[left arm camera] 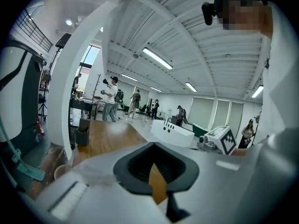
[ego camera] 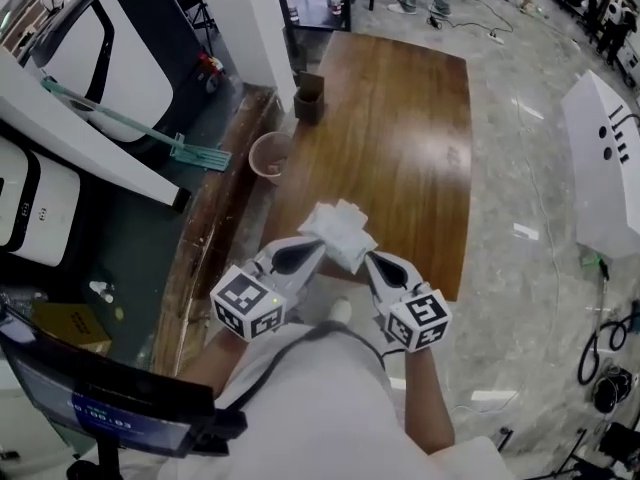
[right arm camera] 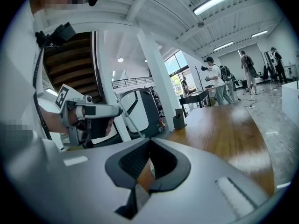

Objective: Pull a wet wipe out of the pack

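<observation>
Approaching, apparently: hovering left gripper [ego camera: 305, 252] and right gripper [ego camera: 378, 264], jaws pressed together and empty, flanking crumpled white wipes [ego camera: 338, 228] on the wooden table [ego camera: 400, 118]; next needing opening, then pinching one sheet.

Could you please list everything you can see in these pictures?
Brown wooden table: one, brown, centre.
Dark brown square holder: one, table's far left corner.
Pink round cup: one, by the table's left edge.
Teal long-handled mop: one, far left.
White crumpled wet-wipe bundle: one, at both gripper tips.
White machine housing: one, right.
People: several, background.
Hand-held grippers: two, grey, left and right, jaws together.
</observation>
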`<action>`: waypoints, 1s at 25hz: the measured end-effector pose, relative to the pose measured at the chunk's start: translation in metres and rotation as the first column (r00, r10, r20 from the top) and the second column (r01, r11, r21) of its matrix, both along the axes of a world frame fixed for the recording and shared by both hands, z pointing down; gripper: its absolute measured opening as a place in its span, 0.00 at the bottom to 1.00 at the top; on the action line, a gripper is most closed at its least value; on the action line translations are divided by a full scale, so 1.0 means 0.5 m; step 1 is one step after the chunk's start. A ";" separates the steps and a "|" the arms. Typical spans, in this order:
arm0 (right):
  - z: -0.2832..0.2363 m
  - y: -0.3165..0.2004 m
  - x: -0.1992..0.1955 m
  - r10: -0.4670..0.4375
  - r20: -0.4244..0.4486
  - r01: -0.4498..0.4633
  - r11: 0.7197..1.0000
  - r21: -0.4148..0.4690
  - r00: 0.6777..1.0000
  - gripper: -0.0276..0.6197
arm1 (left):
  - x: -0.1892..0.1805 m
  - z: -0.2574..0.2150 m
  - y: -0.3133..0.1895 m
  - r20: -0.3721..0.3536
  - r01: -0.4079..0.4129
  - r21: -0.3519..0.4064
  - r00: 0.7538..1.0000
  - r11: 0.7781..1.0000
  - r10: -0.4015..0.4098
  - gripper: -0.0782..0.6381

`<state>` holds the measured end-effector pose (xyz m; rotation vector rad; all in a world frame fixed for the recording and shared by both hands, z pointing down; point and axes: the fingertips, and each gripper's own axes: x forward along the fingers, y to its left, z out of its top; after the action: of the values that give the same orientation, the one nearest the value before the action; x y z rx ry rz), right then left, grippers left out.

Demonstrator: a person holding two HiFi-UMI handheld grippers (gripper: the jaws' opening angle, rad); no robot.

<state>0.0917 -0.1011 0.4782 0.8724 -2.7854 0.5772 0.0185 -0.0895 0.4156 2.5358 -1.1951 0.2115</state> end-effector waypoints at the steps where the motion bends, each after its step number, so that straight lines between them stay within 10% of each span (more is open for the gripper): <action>1: 0.002 -0.003 0.002 -0.004 0.009 0.004 1.000 -0.005 1.000 0.05 | 0.004 0.005 0.002 0.004 0.004 -0.013 1.000 1.000 -0.004 0.11; 11: 0.005 -0.020 0.026 0.019 0.096 -0.019 1.000 -0.002 0.995 0.06 | 0.016 0.026 -0.007 0.082 -0.001 -0.062 0.997 0.998 0.006 0.11; 25: 0.030 -0.026 0.014 0.193 0.020 -0.192 0.980 -0.048 0.981 0.05 | 0.048 0.052 -0.086 0.002 -0.144 -0.080 0.990 0.986 0.144 0.11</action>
<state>0.0989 -0.1143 0.4934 1.1414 -2.7150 0.6825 0.0427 -0.1326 0.4418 2.5550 -0.9863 0.2972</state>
